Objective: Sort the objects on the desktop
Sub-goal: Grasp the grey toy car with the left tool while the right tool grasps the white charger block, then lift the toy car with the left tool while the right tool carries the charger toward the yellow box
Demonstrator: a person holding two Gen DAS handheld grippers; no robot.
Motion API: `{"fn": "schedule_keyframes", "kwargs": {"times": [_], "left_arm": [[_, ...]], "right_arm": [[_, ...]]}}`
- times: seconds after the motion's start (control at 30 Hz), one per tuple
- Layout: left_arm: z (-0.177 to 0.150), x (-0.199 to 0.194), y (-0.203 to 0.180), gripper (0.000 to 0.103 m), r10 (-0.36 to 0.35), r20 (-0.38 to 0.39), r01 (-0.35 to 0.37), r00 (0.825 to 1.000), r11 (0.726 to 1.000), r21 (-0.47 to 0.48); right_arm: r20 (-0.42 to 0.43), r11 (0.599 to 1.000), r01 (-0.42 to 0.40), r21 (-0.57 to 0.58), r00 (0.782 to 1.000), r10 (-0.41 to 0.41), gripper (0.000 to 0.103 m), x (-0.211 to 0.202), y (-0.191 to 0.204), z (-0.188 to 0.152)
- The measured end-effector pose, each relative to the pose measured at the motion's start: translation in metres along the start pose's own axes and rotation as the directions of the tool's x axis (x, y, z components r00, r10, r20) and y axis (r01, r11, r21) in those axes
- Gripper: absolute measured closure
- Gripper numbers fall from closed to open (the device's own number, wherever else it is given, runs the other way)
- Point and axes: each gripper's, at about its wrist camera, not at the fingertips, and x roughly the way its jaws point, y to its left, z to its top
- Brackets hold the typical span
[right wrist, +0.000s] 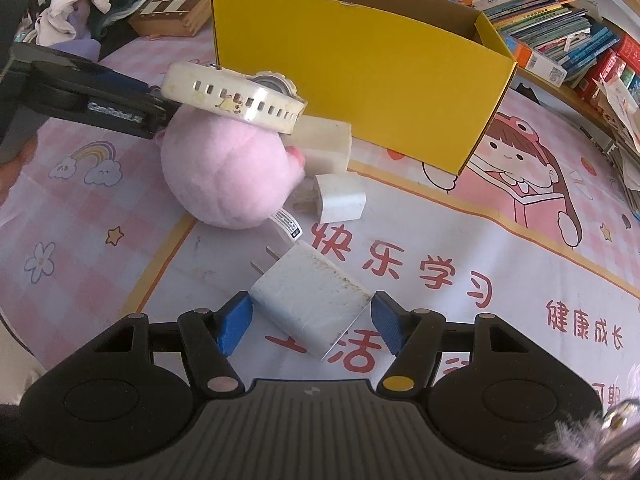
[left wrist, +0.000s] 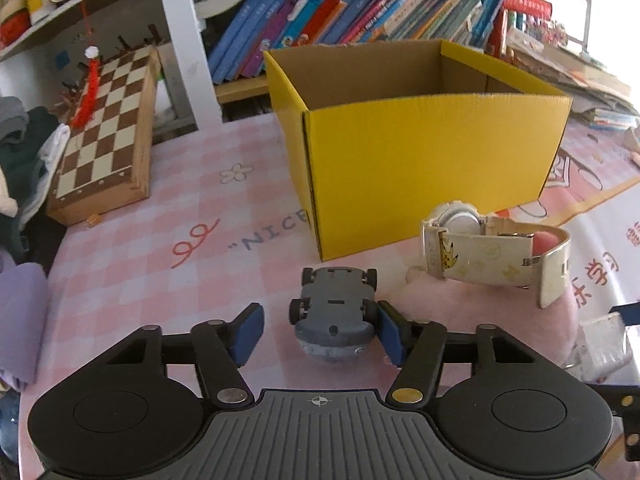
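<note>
Toy car (left wrist: 334, 312) between wide left gripper (left wrist: 320, 332) fingers — charger (right wrist: 310, 302) between wide right gripper (right wrist: 312, 326).

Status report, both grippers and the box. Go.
Left gripper open around upturned toy car. Right gripper open around white charger. Yellow box open-topped, nothing blocking.

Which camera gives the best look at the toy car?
The left wrist view. The grey toy car lies upside down on the table, wheels up, between the open left gripper fingers. The right wrist view does not show the car at all.
</note>
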Motion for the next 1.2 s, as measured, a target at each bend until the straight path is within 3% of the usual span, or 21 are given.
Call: {"fn": "schedule_keyframes", "kwargs": {"times": [0.1,0.17,0.5,1.2], "left_arm": [[0.0,0.005,0.0,0.052,-0.005,-0.009,0.005,1.0,1.0,-0.006],[-0.001,0.007,0.0,0.062,-0.011,-0.016,0.011,1.0,1.0,-0.008],[-0.003,-0.007,0.003,0.062,-0.018,-0.001,0.018,1.0,0.999,-0.037],[-0.021,-0.09,0.019,0.062,-0.06,0.107,0.075,0.993,0.986,-0.15]], "right_arm": [[0.001,1.0,-0.002,-0.003,1.0,0.002,0.039,0.0,0.0,0.0],[0.002,1.0,-0.005,-0.005,1.0,0.005,0.039,0.0,0.0,-0.001],[-0.003,1.0,-0.008,0.005,1.0,0.008,0.04,-0.004,-0.004,-0.003],[0.022,0.995,0.001,0.096,1.0,-0.003,0.04,-0.046,-0.014,-0.007]]}}
